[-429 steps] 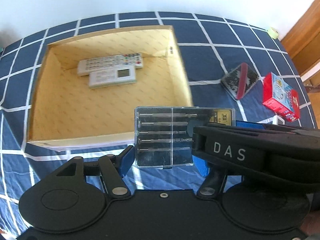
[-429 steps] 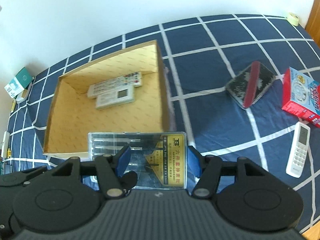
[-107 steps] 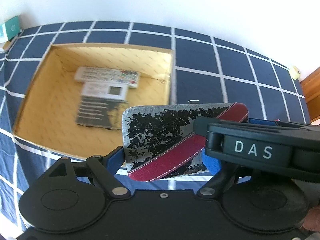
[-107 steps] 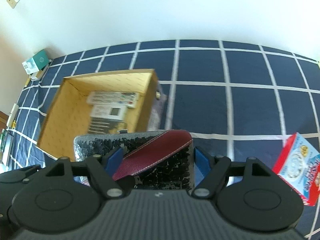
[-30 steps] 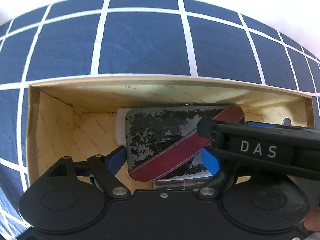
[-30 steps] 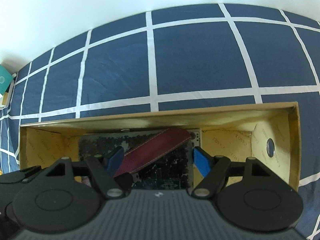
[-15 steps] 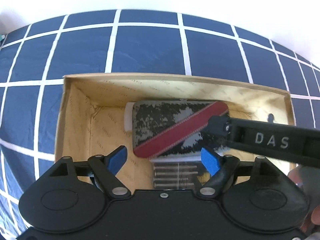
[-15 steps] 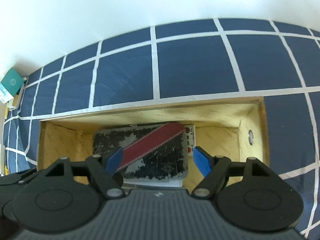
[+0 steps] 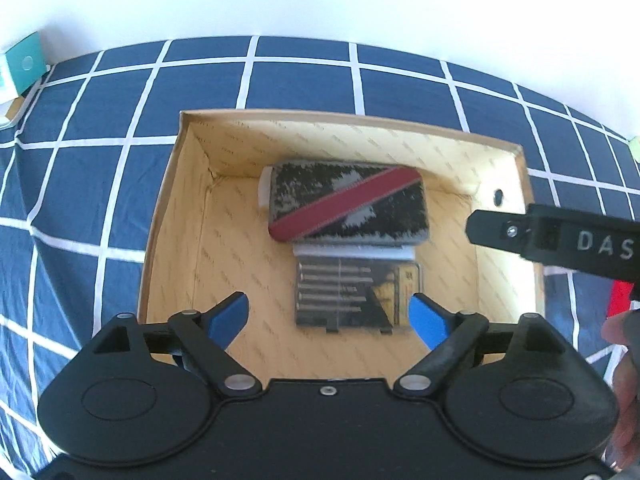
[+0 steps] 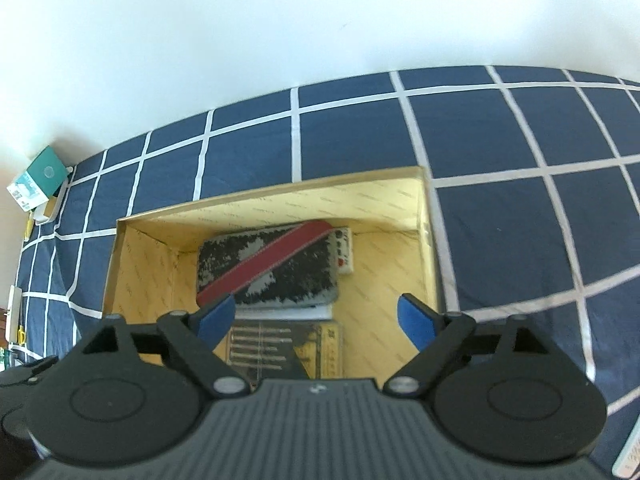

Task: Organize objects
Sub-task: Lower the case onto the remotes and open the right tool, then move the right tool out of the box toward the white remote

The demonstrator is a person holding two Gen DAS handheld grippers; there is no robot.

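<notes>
Black-and-silver speckled case with diagonal red band point(image 9: 347, 205): lies flat at the far side of the open tan cardboard box point(image 9: 168, 216), atop white remotes; clear plastic tool case point(image 9: 356, 294) just nearer. Left gripper point(image 9: 331, 317) and right gripper point(image 10: 315, 319): jaws just opened, nothing between. Advice: withdraw straight upward, clear of the box walls.

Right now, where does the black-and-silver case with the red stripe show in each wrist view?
Left wrist: case lies centre frame, at the cardboard box's far end.
Right wrist: case sits left of centre, above the left finger.
Shared landmark: clear screwdriver set just nearer the camera.
</notes>
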